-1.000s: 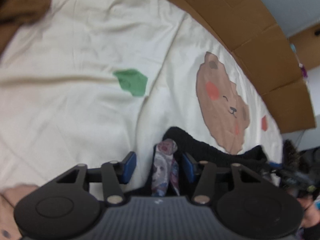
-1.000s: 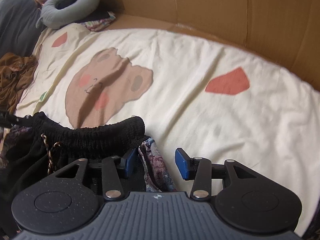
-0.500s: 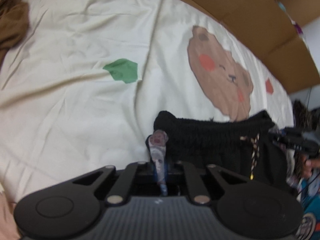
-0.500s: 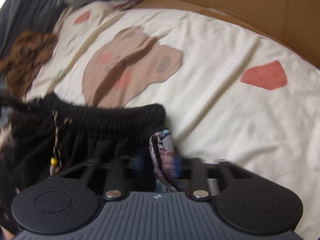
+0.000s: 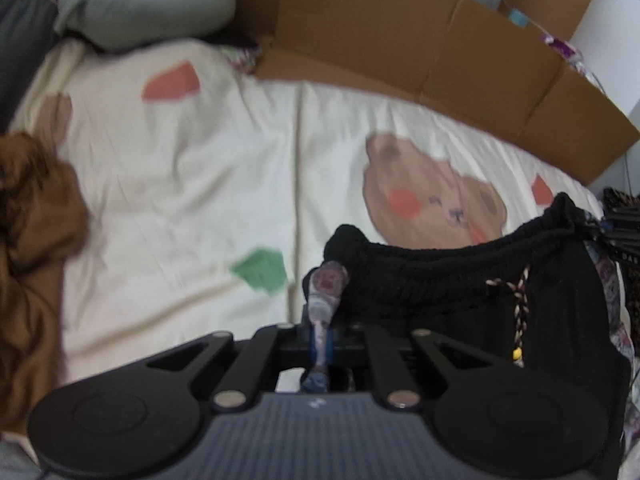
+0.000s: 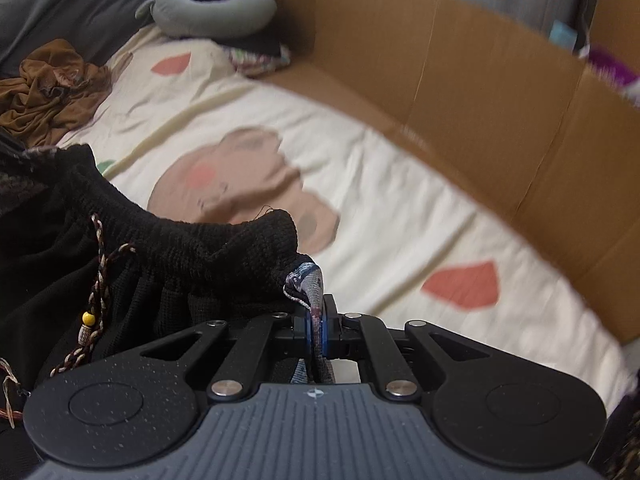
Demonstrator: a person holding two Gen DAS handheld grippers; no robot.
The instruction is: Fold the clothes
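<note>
Each claw point(image 5: 319, 340) point(image 6: 316, 334) has black linkage arms, silver screws, blue pads and a ribbed grey body.

Cream bedsheet point(image 5: 200, 168) with bear print point(image 5: 432, 196); grey neck pillow point(image 6: 212, 4) at its head; brown cardboard point(image 6: 460, 92) along 1 side.

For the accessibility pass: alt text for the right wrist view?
The right gripper is shut on the patterned side of a black garment, whose waistband and braided drawstring stretch to the left. Beyond lies a cream bedsheet with a bear print, edged by cardboard.
</note>
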